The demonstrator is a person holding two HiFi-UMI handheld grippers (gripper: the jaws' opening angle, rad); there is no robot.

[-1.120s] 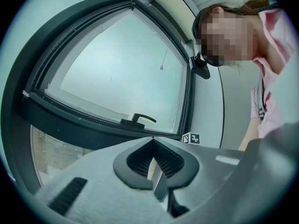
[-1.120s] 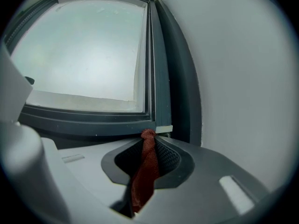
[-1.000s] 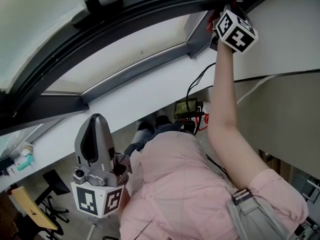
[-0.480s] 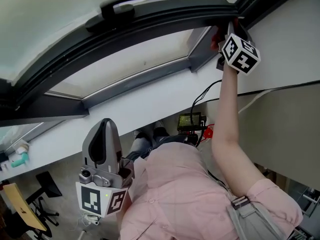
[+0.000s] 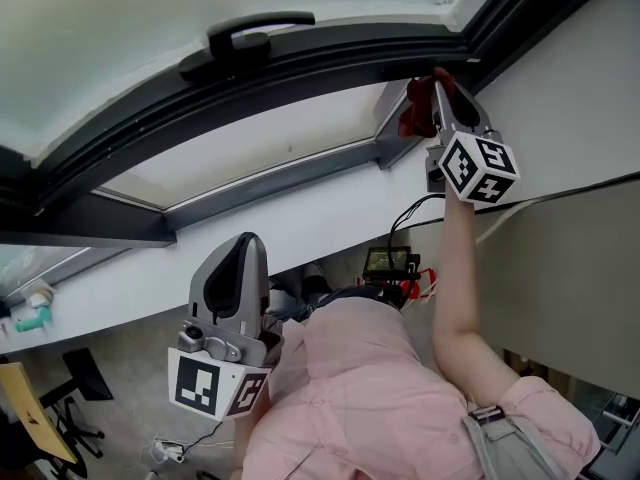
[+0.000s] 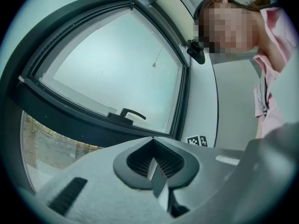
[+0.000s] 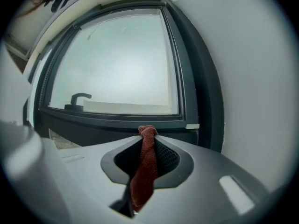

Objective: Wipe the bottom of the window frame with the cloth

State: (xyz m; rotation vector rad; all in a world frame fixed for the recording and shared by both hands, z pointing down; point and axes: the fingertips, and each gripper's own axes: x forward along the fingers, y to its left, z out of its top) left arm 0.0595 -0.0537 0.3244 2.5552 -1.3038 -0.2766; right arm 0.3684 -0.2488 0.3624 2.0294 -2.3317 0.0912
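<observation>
A dark grey window frame [image 5: 300,63] with a black handle [image 5: 255,30] runs across the top of the head view. My right gripper [image 5: 437,76] is shut on a reddish-brown cloth [image 5: 415,108], raised near the frame's lower right corner, a little off the bottom rail. In the right gripper view the cloth [image 7: 145,164] hangs pinched between the jaws, its tip in front of the bottom rail [image 7: 117,120]. My left gripper [image 5: 240,258] hangs low beside the person's body, jaws shut with nothing in them, and in its own view [image 6: 153,164] it points up at the window.
A white sill [image 5: 250,238] lies below the frame, and a white wall [image 5: 570,98] is on the right. A black cable [image 5: 400,223] runs down from the sill. The person's pink shirt [image 5: 350,388] fills the lower middle.
My right gripper has drawn back and down from the frame's corner, so the cloth shows now. The left gripper has risen slightly and shifted right.
</observation>
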